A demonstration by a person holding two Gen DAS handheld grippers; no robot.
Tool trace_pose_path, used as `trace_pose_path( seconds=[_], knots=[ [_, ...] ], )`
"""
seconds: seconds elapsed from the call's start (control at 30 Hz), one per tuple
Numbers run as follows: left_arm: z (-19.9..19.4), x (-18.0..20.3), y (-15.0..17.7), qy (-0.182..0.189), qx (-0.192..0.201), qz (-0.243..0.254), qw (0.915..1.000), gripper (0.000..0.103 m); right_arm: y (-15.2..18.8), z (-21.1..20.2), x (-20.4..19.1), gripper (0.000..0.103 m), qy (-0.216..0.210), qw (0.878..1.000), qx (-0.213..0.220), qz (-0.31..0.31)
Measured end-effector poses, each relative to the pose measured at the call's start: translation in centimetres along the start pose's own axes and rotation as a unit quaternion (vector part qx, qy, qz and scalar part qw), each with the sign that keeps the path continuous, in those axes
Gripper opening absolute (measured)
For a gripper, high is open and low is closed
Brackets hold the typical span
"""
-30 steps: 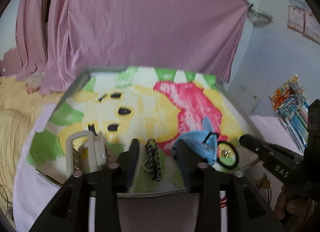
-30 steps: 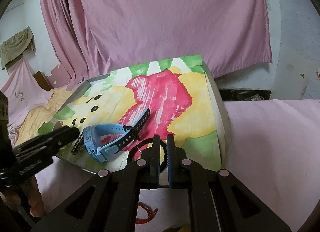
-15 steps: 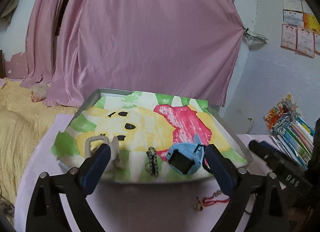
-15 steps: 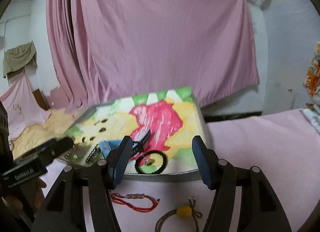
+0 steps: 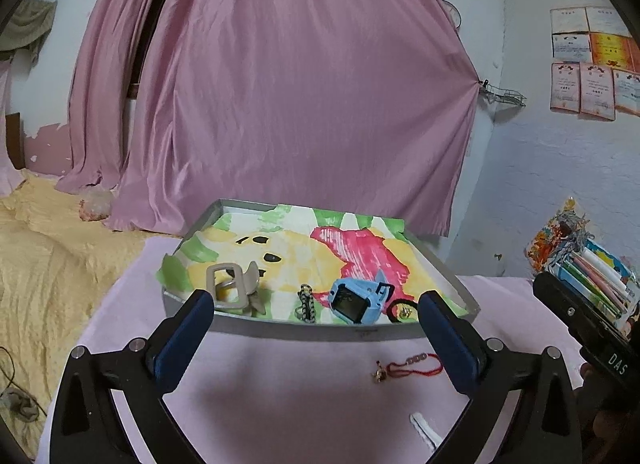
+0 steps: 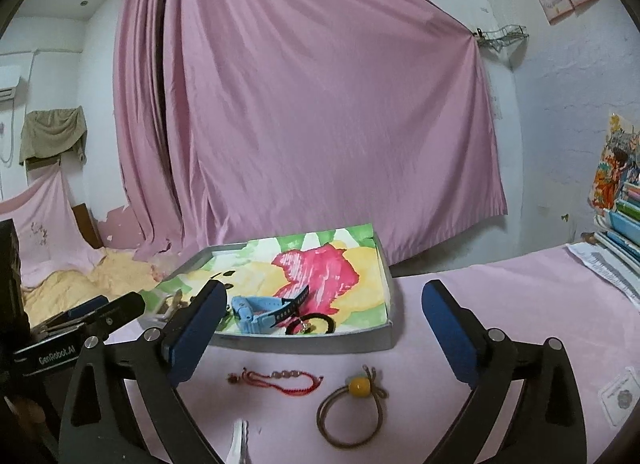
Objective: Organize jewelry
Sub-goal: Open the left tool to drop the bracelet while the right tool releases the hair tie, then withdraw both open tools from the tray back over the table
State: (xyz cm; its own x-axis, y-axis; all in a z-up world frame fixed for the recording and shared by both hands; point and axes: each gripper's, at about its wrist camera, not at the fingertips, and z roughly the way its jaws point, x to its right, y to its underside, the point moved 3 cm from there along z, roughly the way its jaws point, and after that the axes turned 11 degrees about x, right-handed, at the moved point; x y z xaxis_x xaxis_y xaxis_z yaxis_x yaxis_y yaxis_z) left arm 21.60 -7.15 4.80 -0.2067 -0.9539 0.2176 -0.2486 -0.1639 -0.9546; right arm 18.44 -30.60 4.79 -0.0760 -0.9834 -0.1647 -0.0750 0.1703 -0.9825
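Pink cloth covers the surface; both claws, left claw [image 5: 312,306] and right claw [image 6: 324,306], hover level and wide, empty, facing the tray [image 6: 320,340] at 12 o'clock, red bracelet [image 6: 280,378] just below.

white piece [image 6: 240,442]: cut off by my right view's bottom edge
black ring [image 5: 402,310]: partly hidden behind my left tongs' finger [image 5: 448,340]

**A:** What carries the items?

**B:** A surface draped in pale pink cloth [image 6: 500,304].

**A:** What lies directly on it?

**B:** A shallow grey metal tray [image 6: 320,342] lined with a painted yellow, green and pink sheet; just before the tray, a red cord bracelet [image 6: 280,379]; beside that, a brown cord loop with a yellow bead [image 6: 352,404]; at the near edge, a small white object [image 6: 240,440].
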Motion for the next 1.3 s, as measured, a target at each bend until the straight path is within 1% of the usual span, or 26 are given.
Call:
trace_pose_path(
  seconds=[0.2,0.4,0.57,0.63,0.8,1.07,1.27,1.3],
  knots=[
    [-2.3,0.6,0.4,0.004,0.004,0.012,0.9999,0.102,0.1,-2.4,0.3,0.096,0.000,1.000,0.003,-0.010],
    [-3.7,1.1,0.9,0.011,0.002,0.017,0.9998,0.102,0.5,-4.3,0.8,0.096,0.001,1.000,-0.001,-0.022],
    [-4.4,1.4,1.6,0.015,-0.009,0.017,0.9997,0.102,1.0,-5.2,1.2,0.096,-0.001,1.000,-0.011,-0.027],
    [-4.4,1.6,2.1,0.024,-0.019,0.017,0.9994,0.102,1.4,-5.3,1.5,0.096,-0.009,0.999,-0.022,-0.025],
    [-3.8,1.7,4.0,0.039,-0.067,0.006,0.9970,0.102,2.6,-5.4,2.2,0.096,-0.017,0.998,-0.049,-0.019],
    [-3.4,2.4,5.9,0.050,-0.109,0.001,0.9928,0.102,3.9,-5.0,3.2,0.096,-0.001,0.996,-0.080,-0.031],
    [-2.9,3.8,6.9,0.072,-0.145,0.015,0.9868,0.102,5.2,-3.8,3.7,0.096,0.002,0.990,-0.133,-0.049],
    [-2.9,4.0,7.0,0.075,-0.148,0.016,0.9861,0.100,5.3,-3.7,3.8,0.096,0.005,0.989,-0.136,-0.052]
  ],
)
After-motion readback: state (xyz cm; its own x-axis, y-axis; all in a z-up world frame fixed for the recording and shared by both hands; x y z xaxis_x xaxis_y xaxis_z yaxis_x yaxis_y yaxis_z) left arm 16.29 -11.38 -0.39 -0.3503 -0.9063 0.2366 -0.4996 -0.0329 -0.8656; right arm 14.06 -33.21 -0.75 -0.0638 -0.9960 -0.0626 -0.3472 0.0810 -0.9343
